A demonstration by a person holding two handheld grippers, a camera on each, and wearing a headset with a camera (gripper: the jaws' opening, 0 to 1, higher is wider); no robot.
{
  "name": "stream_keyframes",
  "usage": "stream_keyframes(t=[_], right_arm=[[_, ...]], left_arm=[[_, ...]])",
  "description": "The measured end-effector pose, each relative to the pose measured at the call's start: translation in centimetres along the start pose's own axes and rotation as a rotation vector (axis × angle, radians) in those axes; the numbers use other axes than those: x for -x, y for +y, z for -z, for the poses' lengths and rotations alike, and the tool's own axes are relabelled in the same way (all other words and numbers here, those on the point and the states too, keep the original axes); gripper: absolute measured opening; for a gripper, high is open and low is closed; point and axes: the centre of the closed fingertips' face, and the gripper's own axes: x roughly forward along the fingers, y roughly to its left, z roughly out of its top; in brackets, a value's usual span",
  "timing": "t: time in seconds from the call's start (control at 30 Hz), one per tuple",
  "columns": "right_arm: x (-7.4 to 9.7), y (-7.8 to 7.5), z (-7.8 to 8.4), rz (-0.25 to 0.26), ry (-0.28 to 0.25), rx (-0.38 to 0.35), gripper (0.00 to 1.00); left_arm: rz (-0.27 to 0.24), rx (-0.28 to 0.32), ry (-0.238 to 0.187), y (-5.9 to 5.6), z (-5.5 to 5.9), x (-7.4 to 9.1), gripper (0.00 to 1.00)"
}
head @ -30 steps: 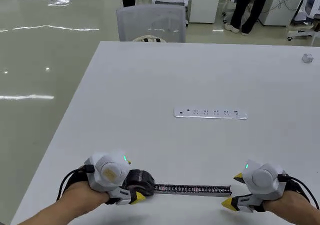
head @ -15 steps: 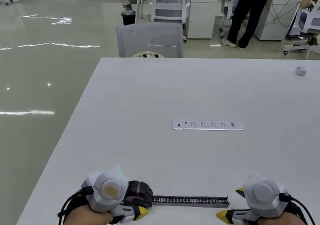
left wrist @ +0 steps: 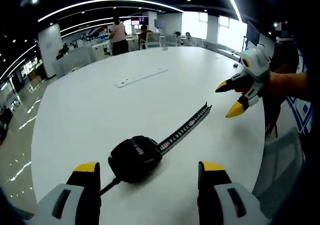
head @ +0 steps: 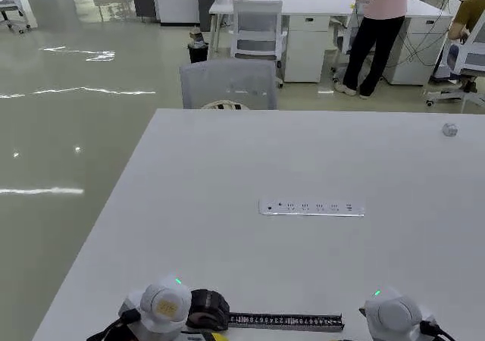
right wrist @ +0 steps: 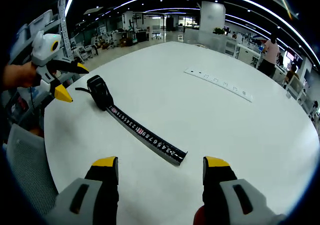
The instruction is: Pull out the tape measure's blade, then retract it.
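Note:
A black tape measure (left wrist: 135, 157) lies on the white table near its front edge, with its blade (left wrist: 187, 127) drawn out flat to the right. My left gripper (left wrist: 150, 167) is open, and its yellow-tipped jaws stand wide on either side of the case without touching it. The right gripper (right wrist: 160, 162) is open too; the blade's free end (right wrist: 179, 156) lies just ahead of its jaws, untouched. In the head view the case (head: 208, 309) sits beside the left gripper (head: 163, 307), and the blade (head: 286, 322) runs toward the right gripper (head: 390, 314).
A white power strip (head: 311, 208) lies mid-table. A crumpled paper ball (head: 449, 129) rests at the far right. A grey chair (head: 227, 83) stands at the table's far edge, with people and desks beyond. The table's left edge (head: 98, 220) runs close by.
The head camera has tilted up, so the grippers and tape sit lower in the picture. Blade length and both grippers look unchanged relative to each other.

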Motion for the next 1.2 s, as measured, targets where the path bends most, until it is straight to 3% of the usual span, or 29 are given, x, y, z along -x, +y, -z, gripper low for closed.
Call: stream_keyframes(t=[0.13,0.27,0.5,0.87,0.93,1.13,1.2], right_arm=[[0.0,0.1,0.0,0.000,-0.001,-0.002,0.72],[1.0,1.0,0.0,0.023,-0.015,-0.057,0.73],[2.6,1.7,-0.4,0.048,-0.036,-0.095,0.76],[3.3,2.4,-0.7,0.051,-0.045,-0.111,0.85],[4.1,3.5,-0.7,0.062,-0.042,-0.135,0.86],[4.8,4.3,-1.0,0.063,-0.041,-0.133,0.88],[5.2,4.4,-1.2,0.068,-0.045,-0.145,0.89]], left_arm=[[-0.004,0.005,0.001,0.0,0.0,0.1,0.80],[-0.039,0.072,0.001,-0.6,0.3,1.0,0.80],[-0.090,0.129,-0.017,-0.6,0.3,2.3,0.86],[-0.110,0.152,-0.021,-0.7,0.6,3.1,0.91],[-0.128,0.200,-0.036,-1.1,0.9,4.5,0.92],[-0.149,0.223,-0.035,-1.6,1.1,5.7,0.92],[-0.171,0.258,-0.041,-1.5,1.1,6.2,0.93]])
